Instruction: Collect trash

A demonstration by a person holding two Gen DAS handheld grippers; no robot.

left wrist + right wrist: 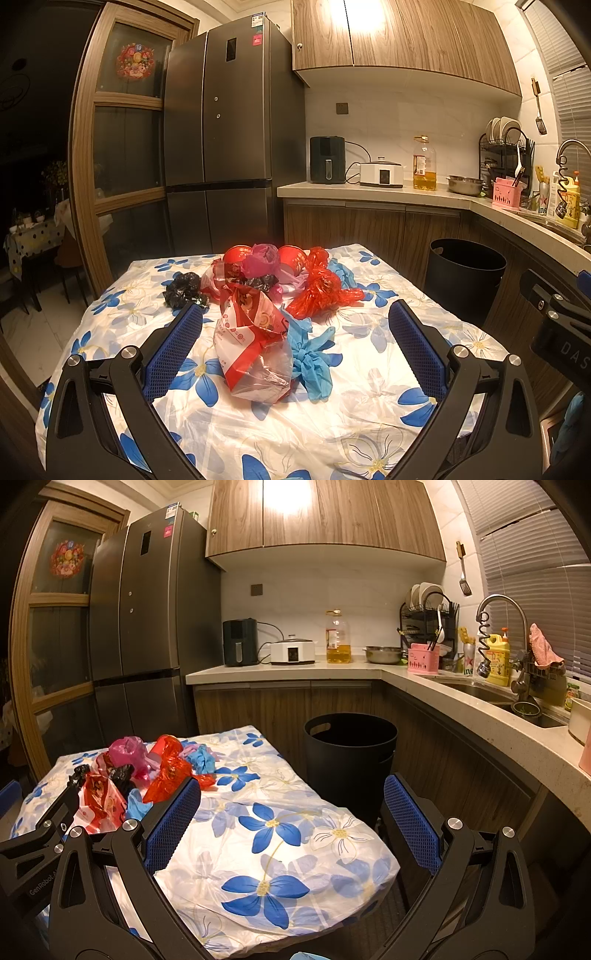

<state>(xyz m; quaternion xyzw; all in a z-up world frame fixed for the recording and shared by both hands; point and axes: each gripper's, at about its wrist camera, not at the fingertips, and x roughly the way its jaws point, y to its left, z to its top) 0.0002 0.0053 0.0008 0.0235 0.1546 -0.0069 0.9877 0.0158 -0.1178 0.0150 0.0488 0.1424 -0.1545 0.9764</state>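
Observation:
A heap of trash lies on the flower-print table (332,424): a red-and-white plastic bag (251,350) nearest, blue gloves (310,354) beside it, a red bag (321,288), a pink bag (262,262), a crumpled black bag (183,291) and red cups (236,254) behind. My left gripper (295,328) is open, its blue pads either side of the red-and-white bag, not touching it. My right gripper (291,801) is open over the table's right part (280,834), holding nothing. A black trash bin (349,753) stands on the floor past the table's right edge.
A grey fridge (229,129) stands behind the table. The counter (288,670) holds an air fryer (240,642), a cooker, an oil bottle (338,638), a bowl and a dish rack. A sink with faucet (502,620) runs along the right. The other gripper's body (40,830) sits left.

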